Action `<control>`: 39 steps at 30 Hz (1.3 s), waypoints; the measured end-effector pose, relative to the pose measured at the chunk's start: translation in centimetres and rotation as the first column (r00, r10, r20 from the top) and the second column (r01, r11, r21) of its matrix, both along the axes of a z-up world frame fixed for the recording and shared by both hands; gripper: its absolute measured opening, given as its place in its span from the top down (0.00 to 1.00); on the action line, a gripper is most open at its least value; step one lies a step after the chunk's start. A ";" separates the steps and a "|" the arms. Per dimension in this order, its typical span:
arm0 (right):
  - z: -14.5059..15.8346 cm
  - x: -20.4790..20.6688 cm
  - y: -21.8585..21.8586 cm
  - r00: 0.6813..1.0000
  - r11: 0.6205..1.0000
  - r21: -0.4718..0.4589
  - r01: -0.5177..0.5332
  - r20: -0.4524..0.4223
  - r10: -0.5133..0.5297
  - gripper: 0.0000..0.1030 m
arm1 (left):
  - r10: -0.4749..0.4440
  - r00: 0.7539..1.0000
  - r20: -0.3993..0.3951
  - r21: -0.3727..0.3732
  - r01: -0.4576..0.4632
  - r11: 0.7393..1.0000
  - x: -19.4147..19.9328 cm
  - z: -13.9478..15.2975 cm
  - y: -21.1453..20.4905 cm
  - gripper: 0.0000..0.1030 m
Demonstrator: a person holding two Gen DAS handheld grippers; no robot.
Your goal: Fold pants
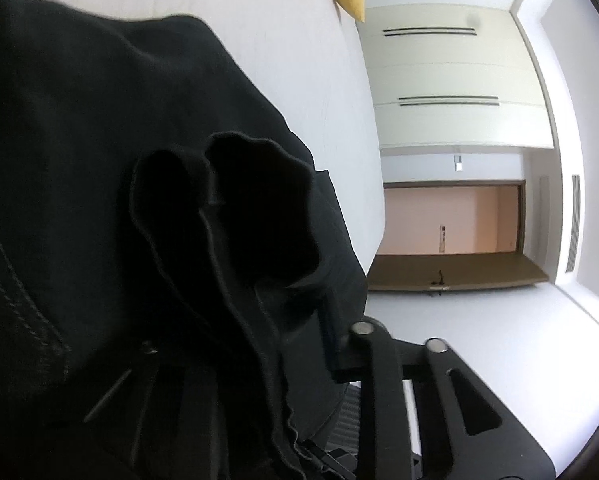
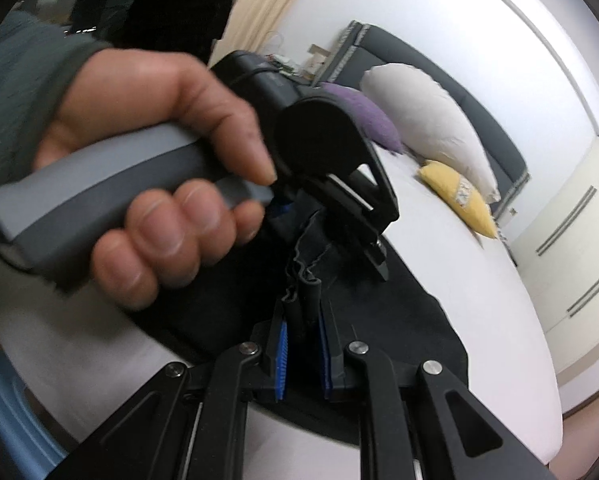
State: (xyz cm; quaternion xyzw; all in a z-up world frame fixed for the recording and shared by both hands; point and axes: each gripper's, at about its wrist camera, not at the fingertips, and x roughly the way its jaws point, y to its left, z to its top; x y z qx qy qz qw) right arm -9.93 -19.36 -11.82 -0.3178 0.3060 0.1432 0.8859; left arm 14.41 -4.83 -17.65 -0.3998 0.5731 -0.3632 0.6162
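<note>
The black pants [image 1: 99, 140] lie bunched on the white bed [image 1: 299, 40] and fill the left of the left wrist view. My left gripper [image 1: 251, 320] is buried in their folds. Only its right finger [image 1: 335, 336] shows, and the cloth hides the other. In the right wrist view, my right gripper [image 2: 303, 316] is shut on a wavy folded edge of the pants [image 2: 399, 320], pinched between its blue pads [image 2: 282, 344]. Just above it, a hand [image 2: 147, 128] holds the grey-handled left gripper [image 2: 331, 236], its jaws closed on the same bunch of cloth.
Yellow [image 2: 459, 196], white [image 2: 431, 120] and purple [image 2: 363, 112] pillows lie at the head of the bed [image 2: 439, 240] by a dark headboard [image 2: 479, 112]. Cream wardrobe doors [image 1: 451, 72] and a doorway [image 1: 451, 220] stand past the bed's edge. A grey sleeve [image 2: 23, 64] is on the left.
</note>
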 end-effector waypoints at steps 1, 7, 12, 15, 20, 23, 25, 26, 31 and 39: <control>0.0 -0.1 0.3 1.000 1.000 -0.006 -0.015 -0.004 0.015 0.85 | -0.003 1.000 0.011 0.001 0.003 1.000 -0.1 0.2 0.4 0.84; 1.2 -0.3 1.6 0.998 0.998 -0.010 -0.059 0.022 0.060 0.86 | -0.038 0.993 0.111 0.031 0.035 0.999 0.4 3.0 2.4 0.86; 0.9 0.4 2.7 0.998 0.999 -0.007 -0.053 0.022 0.053 0.86 | -0.101 0.981 0.165 0.153 0.075 0.985 1.6 4.0 3.7 0.86; -1.2 1.2 3.5 0.998 0.998 -0.016 -0.053 -0.045 0.052 0.86 | -0.103 0.987 0.123 0.230 0.073 0.971 1.6 1.9 4.5 0.86; -3.9 1.4 4.1 0.990 0.999 -0.018 -0.044 -0.132 0.042 0.85 | -0.094 0.990 0.101 0.280 0.062 0.958 0.2 0.2 6.2 0.85; -4.4 1.4 3.7 0.987 0.999 0.001 -0.033 -0.158 0.033 0.85 | -0.106 0.988 0.110 0.322 0.065 0.945 -0.3 1.0 6.7 0.83; -4.2 1.5 3.3 0.982 0.999 0.041 -0.025 -0.188 0.032 0.83 | -0.111 0.986 0.125 0.357 0.060 0.932 -0.4 1.7 6.5 0.74; -3.8 2.1 3.0 0.979 0.998 0.054 -0.022 -0.203 0.032 0.82 | -0.111 0.984 0.142 0.381 0.050 0.923 -0.3 2.3 7.3 0.67; -1.9 2.1 0.7 0.943 0.978 0.207 -0.013 -0.323 0.081 0.78 | -0.017 0.977 0.212 0.504 -0.095 0.858 -1.1 5.3 11.6 0.39; 4.1 10.0 -16.4 0.879 0.680 0.673 0.291 -0.469 0.088 0.56 | -0.061 0.914 0.401 0.357 -0.094 0.929 -4.5 10.8 9.9 0.38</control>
